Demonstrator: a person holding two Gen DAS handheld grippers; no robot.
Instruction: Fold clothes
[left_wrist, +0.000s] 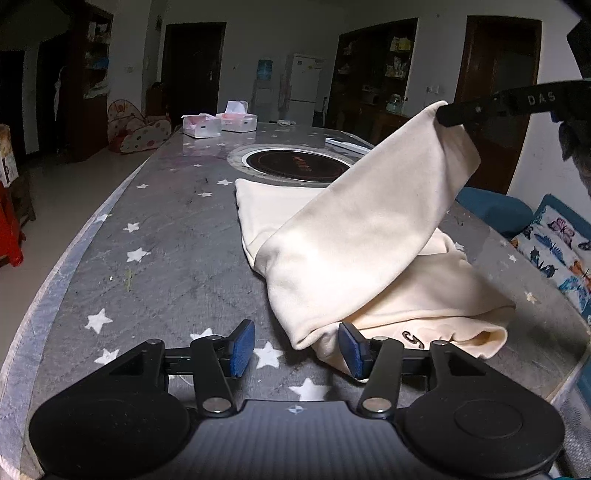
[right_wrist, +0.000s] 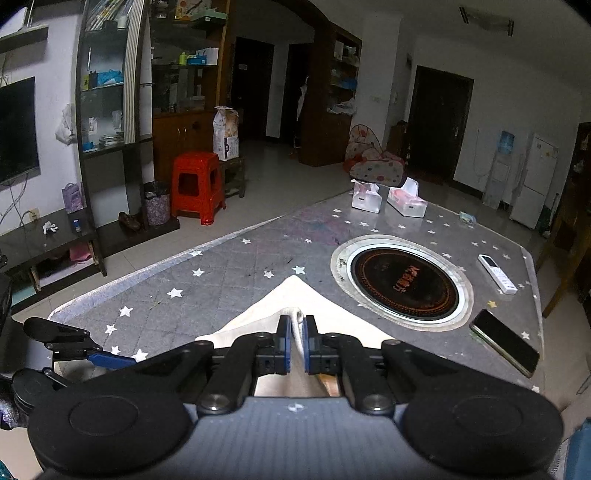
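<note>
We have cream garment (left_wrist: 354, 236) on table (left_wrist: 166, 236), part folded. Right gripper (right_wrist: 295, 343) clenched on lifted cloth end; left gripper (left_wrist: 295, 347) released, beside near hem. Fold unfinished: raised part not yet laid, smoothing left.

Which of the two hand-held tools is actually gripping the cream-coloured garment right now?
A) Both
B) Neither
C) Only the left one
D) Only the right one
D: the right gripper has its fingers pinched shut on a fold of the cream garment and holds it up off the table, while the left gripper stands open beside the cloth with nothing pinched between its pads.
</note>
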